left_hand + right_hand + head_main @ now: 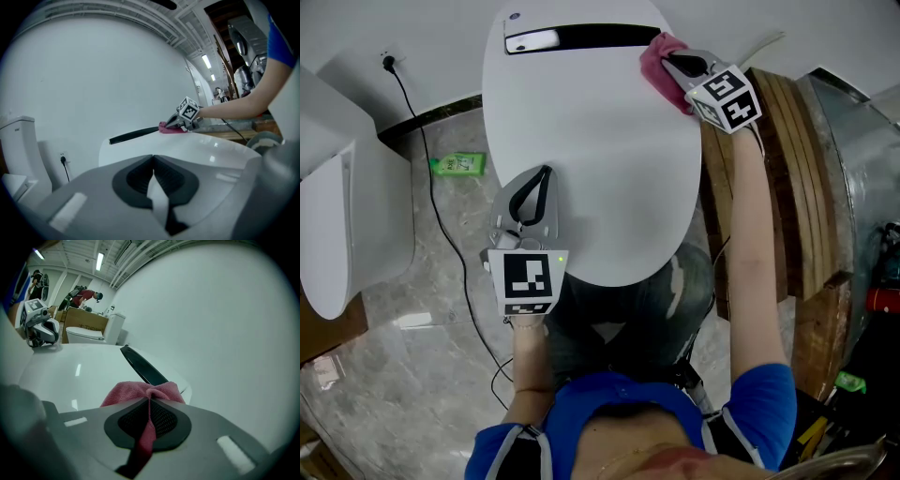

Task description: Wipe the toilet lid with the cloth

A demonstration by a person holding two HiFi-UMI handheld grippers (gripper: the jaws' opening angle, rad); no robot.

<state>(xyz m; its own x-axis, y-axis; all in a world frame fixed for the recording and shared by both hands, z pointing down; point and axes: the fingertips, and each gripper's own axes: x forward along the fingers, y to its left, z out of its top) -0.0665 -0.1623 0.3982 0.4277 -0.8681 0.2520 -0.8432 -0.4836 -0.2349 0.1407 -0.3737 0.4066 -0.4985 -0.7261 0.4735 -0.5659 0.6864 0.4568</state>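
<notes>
The white toilet lid [591, 141] fills the upper middle of the head view, with a black hinge strip [600, 37] along its far edge. A pink cloth [661, 62] lies at the lid's far right corner, and my right gripper [675, 67] is shut on it; the cloth [140, 392] bunches out past the jaws onto the lid [89, 366]. My left gripper [532, 192] rests shut on the lid's near left edge with nothing in it. From the left gripper view the cloth [169, 128] and right gripper [174, 123] show far across the lid.
A second white toilet [342, 216] stands at the left. A green packet [457, 165] and a black cable [431, 197] lie on the marble floor. Stacked wooden boards [783, 178] and a metal sheet [853, 159] flank the lid's right side. People stand far off [84, 297].
</notes>
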